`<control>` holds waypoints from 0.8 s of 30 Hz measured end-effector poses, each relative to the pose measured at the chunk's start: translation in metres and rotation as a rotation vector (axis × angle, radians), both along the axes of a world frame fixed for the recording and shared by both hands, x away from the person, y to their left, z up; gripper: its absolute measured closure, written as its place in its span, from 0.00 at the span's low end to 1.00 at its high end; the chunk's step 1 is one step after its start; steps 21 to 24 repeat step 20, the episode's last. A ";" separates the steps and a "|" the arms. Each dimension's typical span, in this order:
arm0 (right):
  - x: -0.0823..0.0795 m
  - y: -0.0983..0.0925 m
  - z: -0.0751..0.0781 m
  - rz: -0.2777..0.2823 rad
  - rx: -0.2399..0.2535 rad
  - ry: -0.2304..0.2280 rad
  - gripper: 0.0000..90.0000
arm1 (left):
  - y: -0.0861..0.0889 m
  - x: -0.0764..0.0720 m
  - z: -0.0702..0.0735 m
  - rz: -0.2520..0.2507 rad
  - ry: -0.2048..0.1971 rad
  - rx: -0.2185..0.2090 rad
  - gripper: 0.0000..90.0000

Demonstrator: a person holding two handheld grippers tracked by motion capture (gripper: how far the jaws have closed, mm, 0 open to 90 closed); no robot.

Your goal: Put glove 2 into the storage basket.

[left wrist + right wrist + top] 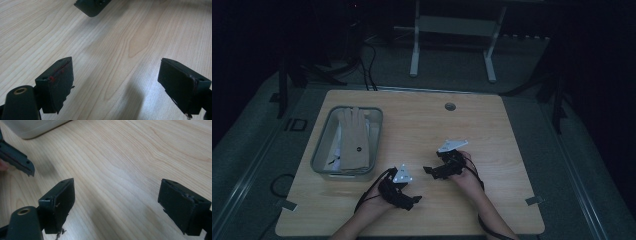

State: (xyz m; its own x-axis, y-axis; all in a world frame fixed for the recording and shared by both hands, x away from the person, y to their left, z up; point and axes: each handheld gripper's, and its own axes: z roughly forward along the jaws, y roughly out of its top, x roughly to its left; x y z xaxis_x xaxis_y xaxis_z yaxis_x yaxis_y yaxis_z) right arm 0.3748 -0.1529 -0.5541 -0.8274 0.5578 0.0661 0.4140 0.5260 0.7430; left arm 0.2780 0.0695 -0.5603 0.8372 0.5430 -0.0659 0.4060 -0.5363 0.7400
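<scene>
Both grippers sit low over the wooden table (492, 125) near its front edge, each in one of the person's hands. My left gripper (416, 199) points right. In the left gripper view it (115, 61) stands open, with bare wood between its jaws. My right gripper (428, 170) points left, toward the other one. Its own view shows the right gripper (117, 181) open as well, holding nothing. A jaw tip of the right gripper (91, 6) shows at the top of the left gripper view. Part of the left gripper (17, 160) shows at the left of the right gripper view.
A grey plastic bin (379, 131) stands on the left part of the table with a tan glove (353, 137) lying in it; a corner of the bin (32, 127) also shows in the right gripper view. A round cable grommet (450, 106) sits near the far edge. The room around is dark.
</scene>
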 end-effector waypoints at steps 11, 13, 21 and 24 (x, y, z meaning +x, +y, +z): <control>-0.011 -0.018 -0.009 -0.006 -0.004 -0.017 0.16 | -0.009 -0.005 -0.007 -0.060 0.003 -0.023 0.15; -0.012 -0.020 -0.010 -0.010 -0.003 -0.021 0.16 | -0.010 -0.006 -0.008 -0.071 0.001 -0.021 0.15; -0.012 -0.021 -0.011 -0.021 0.002 -0.029 0.16 | -0.012 -0.008 -0.010 -0.090 0.014 -0.014 0.15; -0.012 -0.021 -0.011 -0.021 0.002 -0.029 0.16 | -0.012 -0.008 -0.010 -0.090 0.014 -0.014 0.15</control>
